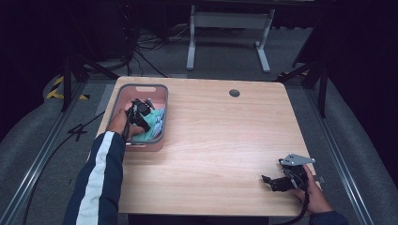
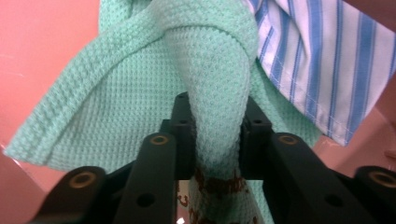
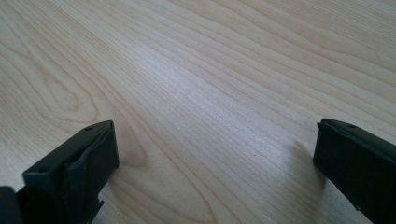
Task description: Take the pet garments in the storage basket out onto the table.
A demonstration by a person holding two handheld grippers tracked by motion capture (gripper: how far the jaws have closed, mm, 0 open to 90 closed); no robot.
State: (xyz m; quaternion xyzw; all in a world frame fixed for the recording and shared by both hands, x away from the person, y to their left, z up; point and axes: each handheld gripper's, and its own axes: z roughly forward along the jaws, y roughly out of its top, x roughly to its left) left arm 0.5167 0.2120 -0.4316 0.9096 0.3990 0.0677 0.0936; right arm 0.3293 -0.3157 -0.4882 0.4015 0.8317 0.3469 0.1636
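- The left gripper [image 2: 215, 135] sits inside the pink bin [image 1: 155, 143] at the table's [image 1: 225, 140] left edge, its jaws pinched tight on a bunched fold of the green waffle cloth [image 2: 140, 93].
- The fold runs up and away from the jaws, its long axis in line with them; the rest of the cloth drapes beside a blue-striped cloth [image 2: 322, 60] in the bin.
- The step in hand looks like drawing the green cloth out; next likely calls for a straight lift clear of the rim.
- The right gripper [image 3: 215, 158] rests near the table's right front corner, jaws wide apart, holding nothing.
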